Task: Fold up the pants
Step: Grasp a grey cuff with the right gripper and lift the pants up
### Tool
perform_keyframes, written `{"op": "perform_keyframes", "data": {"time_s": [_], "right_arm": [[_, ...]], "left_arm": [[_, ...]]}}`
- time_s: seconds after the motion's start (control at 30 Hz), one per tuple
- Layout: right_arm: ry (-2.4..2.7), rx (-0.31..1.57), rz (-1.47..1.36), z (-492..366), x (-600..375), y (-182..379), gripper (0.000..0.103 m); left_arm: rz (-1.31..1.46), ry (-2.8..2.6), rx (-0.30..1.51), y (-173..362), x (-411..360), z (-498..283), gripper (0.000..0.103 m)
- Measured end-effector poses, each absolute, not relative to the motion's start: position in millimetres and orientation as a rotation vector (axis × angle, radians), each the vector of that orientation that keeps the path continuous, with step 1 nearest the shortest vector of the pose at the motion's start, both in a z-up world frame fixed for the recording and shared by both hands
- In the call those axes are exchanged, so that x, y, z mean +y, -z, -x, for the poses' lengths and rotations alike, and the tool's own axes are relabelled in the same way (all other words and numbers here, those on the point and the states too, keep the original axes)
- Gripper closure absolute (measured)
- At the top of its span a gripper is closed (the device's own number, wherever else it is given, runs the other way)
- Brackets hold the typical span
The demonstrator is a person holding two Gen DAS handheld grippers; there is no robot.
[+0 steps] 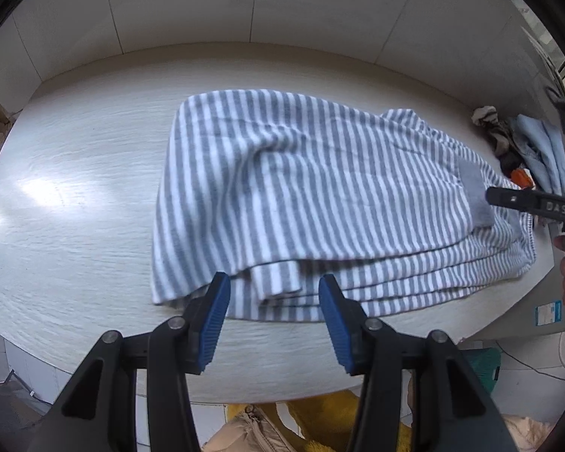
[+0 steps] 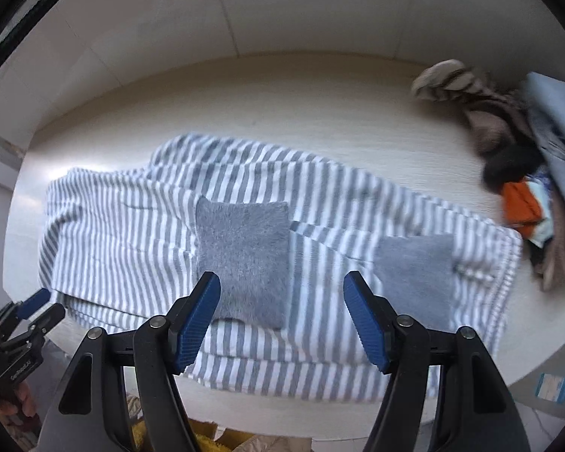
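Note:
The grey-and-white striped pants [image 1: 320,188] lie folded in layers on the pale table [image 1: 75,207]. My left gripper [image 1: 274,282] hovers open over their near folded edge, nothing between its blue pads. In the right wrist view the pants [image 2: 132,233] show two grey patch pockets [image 2: 245,248] facing up. My right gripper [image 2: 281,280] stands open just above the waist end, its jaws straddling the gap between the pockets and gripping nothing. One of the right gripper's fingers [image 1: 516,199] reaches in by a pocket at the far right. The left gripper [image 2: 49,307] shows at the lower left.
A pile of other clothes [image 2: 508,132], brown, light blue and orange, lies at the table's right end [image 1: 538,150]. A white wall backs the table. Below the near edge are yellow and tan fabric [image 1: 320,425] and a green box [image 1: 486,369] on the floor.

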State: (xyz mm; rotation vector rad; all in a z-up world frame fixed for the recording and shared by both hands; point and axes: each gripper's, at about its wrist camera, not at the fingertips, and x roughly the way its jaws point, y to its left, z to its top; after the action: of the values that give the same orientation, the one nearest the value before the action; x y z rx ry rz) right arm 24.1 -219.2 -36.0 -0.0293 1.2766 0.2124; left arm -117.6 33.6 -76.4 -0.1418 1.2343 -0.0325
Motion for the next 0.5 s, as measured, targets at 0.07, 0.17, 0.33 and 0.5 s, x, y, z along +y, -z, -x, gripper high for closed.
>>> {"op": "perform_keyframes", "data": {"time_s": [0.07,0.17,0.33,0.5], "right_arm": [[-0.234,1.287,0.048,-28,-214,40,0.034],[-0.283,1.296,0.076,-31,-202,41,0.054],[-0.381,1.285,0.159,-29,-183,32,0.093],[-0.473,1.192,0.14,-20,-176,-13,0.094]], "left_arm": [[0.136,0.018,1.228,81,30,115,0.052],[0.127,-0.027,1.221,86,31,113,0.052],[0.179,-0.09,1.228,95,41,113,0.052],[0.223,-0.113,1.228,98,48,120,0.052]]}}
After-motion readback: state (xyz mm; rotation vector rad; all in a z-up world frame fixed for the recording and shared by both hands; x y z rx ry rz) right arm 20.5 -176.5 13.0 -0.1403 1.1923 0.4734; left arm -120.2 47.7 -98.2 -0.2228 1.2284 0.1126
